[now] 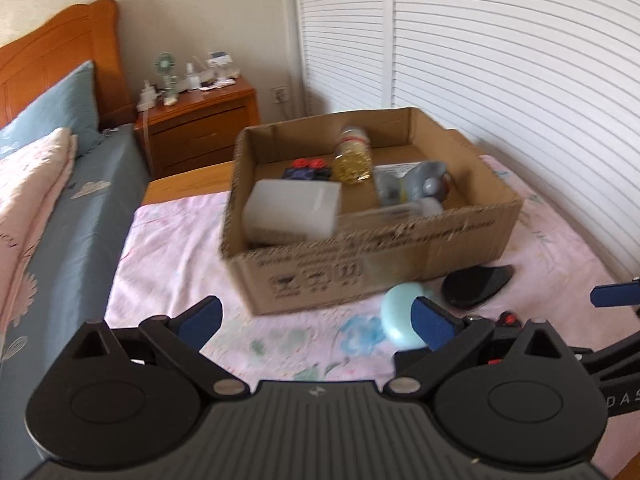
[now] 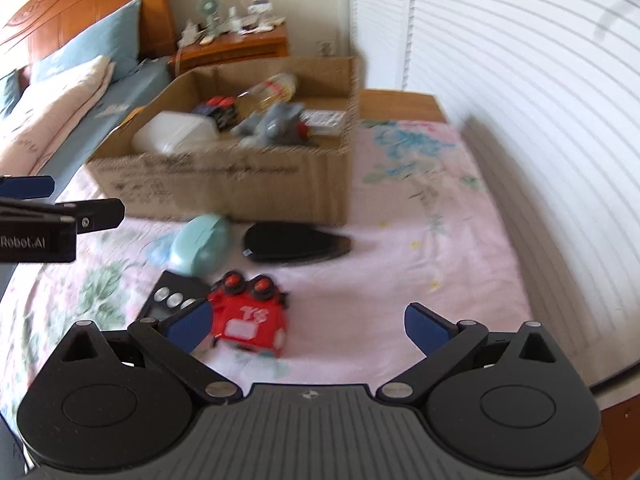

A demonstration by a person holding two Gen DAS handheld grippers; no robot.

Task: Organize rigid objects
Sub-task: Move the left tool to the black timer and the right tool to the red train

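An open cardboard box stands on a pink floral sheet. It holds a white plastic container, a bottle of yellow capsules, a grey toy and a dark toy car. On the sheet in front lie a pale blue case, a black flat object, a red toy truck and a black timer. My left gripper is open and empty, short of the box. My right gripper is open and empty, its left finger beside the truck.
A bed with blue pillows and a pink quilt lies on the left. A wooden nightstand with a small fan and bottles stands behind. White louvered doors run along the right. The left gripper shows at the right wrist view's left edge.
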